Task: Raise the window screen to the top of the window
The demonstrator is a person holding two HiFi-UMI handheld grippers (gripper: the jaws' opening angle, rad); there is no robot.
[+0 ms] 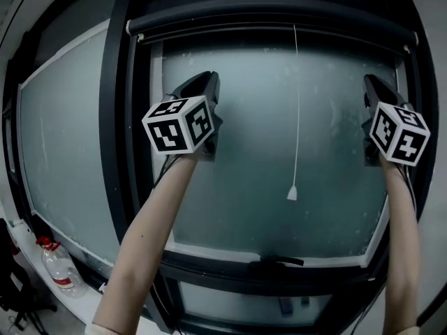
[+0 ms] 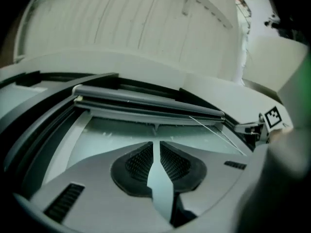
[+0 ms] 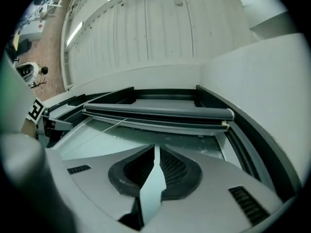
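The window screen point(image 1: 272, 21) is rolled into a dark tube along the top of the window. Its thin white pull cord point(image 1: 297, 117) hangs free down the glass and ends in a small toggle point(image 1: 292, 194). My left gripper point(image 1: 201, 84) is held up before the glass, left of the cord and below the roll. The right gripper point(image 1: 371, 84) is at the same height by the right frame. In the left gripper view my left gripper point(image 2: 156, 148) points up at the roll point(image 2: 146, 100), open by a narrow gap. The right gripper point(image 3: 156, 153) faces the roll point(image 3: 160, 111) likewise, open and holding nothing.
A dark vertical frame post point(image 1: 115, 117) divides this pane from a wider pane point(image 1: 63, 152) to the left. A window handle point(image 1: 283, 261) sits on the bottom frame. A plastic bottle point(image 1: 59, 265) with a red cap stands on the sill at lower left.
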